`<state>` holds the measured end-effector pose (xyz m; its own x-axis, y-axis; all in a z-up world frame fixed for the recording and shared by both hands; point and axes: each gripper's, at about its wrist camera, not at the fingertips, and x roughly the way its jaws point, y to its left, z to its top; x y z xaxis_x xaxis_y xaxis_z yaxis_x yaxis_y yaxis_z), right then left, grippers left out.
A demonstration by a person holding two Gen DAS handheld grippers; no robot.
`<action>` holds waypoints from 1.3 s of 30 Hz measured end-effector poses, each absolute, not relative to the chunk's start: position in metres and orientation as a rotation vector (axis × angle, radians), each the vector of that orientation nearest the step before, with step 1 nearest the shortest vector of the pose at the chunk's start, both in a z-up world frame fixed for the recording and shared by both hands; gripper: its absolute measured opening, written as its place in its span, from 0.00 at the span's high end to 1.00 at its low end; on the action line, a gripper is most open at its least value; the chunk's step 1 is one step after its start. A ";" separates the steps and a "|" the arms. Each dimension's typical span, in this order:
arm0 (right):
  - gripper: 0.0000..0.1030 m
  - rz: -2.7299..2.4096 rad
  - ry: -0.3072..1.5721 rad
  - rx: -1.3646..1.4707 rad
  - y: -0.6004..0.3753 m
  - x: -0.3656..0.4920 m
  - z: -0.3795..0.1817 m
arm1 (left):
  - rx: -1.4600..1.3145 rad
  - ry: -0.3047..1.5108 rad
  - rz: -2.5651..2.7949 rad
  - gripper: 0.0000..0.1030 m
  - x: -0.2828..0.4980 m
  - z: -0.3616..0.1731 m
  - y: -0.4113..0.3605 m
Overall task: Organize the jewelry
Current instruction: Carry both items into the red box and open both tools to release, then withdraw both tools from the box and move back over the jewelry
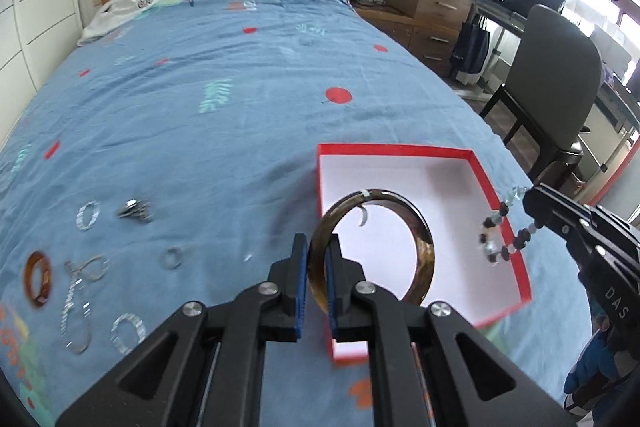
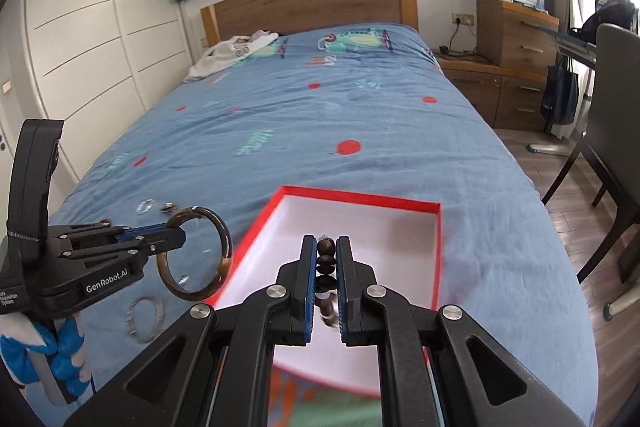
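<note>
Silver rings (image 1: 89, 214) lie loose on the bedspread (image 1: 224, 131) at left; left gripper (image 1: 317, 255) pinches a brown bangle (image 1: 372, 247) over the red box (image 1: 496, 203), right gripper (image 2: 325, 263) clamps a bead bracelet (image 1: 502, 235) beside its rim — dangling beads could snag there and spill outside.

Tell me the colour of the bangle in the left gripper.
Dark mottled brown with amber patches, like tortoiseshell; the bangle shows best in the left wrist view.

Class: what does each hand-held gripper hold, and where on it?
Left hand-held gripper: brown bangle, gripped across its band. Right hand-held gripper: beaded bracelet, pinched on its beads.
</note>
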<state>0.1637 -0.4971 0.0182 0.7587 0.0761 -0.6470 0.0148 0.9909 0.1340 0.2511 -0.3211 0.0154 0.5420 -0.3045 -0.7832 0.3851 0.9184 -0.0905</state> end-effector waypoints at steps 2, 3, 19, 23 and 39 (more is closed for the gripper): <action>0.91 0.030 0.725 0.138 -0.508 0.177 0.007 | 0.101 0.927 -0.414 0.92 0.264 0.003 -0.333; 0.91 0.028 0.733 0.143 -0.512 0.181 0.001 | 0.101 0.936 -0.419 0.92 0.268 -0.002 -0.336; 0.91 -0.015 0.833 0.152 -0.544 0.182 -0.063 | 0.201 1.011 -0.442 0.91 0.266 -0.067 -0.370; 0.88 -0.022 0.823 0.149 -0.544 0.178 -0.060 | 0.194 1.016 -0.439 0.90 0.266 -0.066 -0.370; 0.74 -0.070 0.756 0.164 -0.532 0.130 -0.005 | 0.070 0.973 -0.440 0.68 0.219 -0.009 -0.315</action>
<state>0.1295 -0.5323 -0.0048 0.7258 -0.0039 -0.6879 0.1221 0.9848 0.1233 0.2195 -0.3148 -0.0094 0.4824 -0.3297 -0.8116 0.3917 0.9099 -0.1368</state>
